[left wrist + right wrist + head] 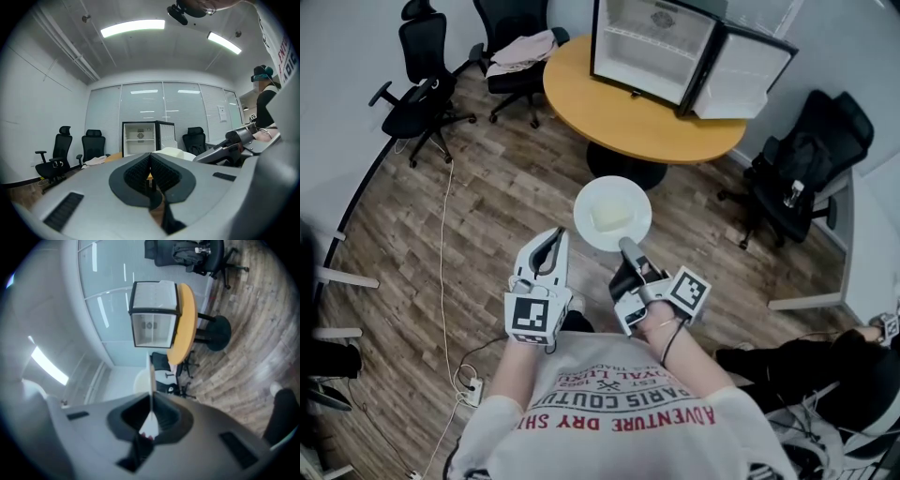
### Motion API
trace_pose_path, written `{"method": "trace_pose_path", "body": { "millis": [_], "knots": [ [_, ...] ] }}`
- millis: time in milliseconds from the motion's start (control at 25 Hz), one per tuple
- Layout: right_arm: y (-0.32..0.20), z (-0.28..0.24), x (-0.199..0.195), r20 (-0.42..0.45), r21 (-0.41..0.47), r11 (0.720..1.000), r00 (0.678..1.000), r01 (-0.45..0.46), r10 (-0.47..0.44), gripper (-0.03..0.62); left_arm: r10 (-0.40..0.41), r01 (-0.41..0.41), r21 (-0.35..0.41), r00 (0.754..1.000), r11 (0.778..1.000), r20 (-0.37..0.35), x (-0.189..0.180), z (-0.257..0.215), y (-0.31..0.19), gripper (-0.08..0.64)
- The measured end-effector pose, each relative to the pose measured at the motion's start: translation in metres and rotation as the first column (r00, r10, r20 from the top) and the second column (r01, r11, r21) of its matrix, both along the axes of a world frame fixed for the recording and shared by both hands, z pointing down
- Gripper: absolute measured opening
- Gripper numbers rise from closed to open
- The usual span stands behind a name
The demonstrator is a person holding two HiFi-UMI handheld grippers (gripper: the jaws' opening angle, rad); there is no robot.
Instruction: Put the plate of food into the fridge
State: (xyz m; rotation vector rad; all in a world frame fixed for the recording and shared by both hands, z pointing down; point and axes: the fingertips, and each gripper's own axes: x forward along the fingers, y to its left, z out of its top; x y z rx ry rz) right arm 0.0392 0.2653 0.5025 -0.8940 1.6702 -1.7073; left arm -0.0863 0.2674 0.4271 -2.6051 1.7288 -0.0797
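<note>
**A:** Right gripper (630,251), state?
**B:** It is clamped on the near rim of the plate (612,214). In the right gripper view the rim is seen edge-on between the jaws. The plate is held level at centre frame of the head view, probably so the food (612,217) isn't tipped off.

**A:** Left gripper (548,246)?
**B:** The jaws are pressed together and nothing is held. It is kept just left of the plate, apart from it, likely as a spare.

**A:** Fridge (652,47)?
**B:** It is set on the table (619,117) at upper centre. The door (741,70) is swung open to the right and the shelves look bare, so no door work should be needed.

**A:** Progress?
**B:** The plate is carried well apart from the fridge, so insertion is not yet done. Only one side of the rim is gripped, so sag or slip could be risked when it is reached in.
</note>
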Motion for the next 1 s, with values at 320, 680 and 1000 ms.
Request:
{"method": "trace_pose_path", "body": {
  "millis": [320, 680, 1000],
  "knots": [
    [-0.099, -0.041, -0.019, 0.017, 0.006, 0.999, 0.999, -0.047, 0.047, 0.038, 0.055, -0.055, -0.017, 0.998, 0.998, 0.018, -0.016, -0.035, -0.103, 0.034],
    [-0.125, -0.024, -0.053, 0.016, -0.007, 0.995, 0.995, -0.095, 0.095, 0.038, 0.100, -0.100, -0.029, 0.995, 0.995, 0.021, -0.052, -0.013, -0.131, 0.034],
    [-0.171, -0.012, -0.055, 0.023, 0.007, 0.997, 0.997, -0.075, 0.074, 0.038, 0.081, -0.079, -0.050, 0.996, 0.996, 0.034, -0.052, 0.006, -0.171, 0.034]
  ]
}}
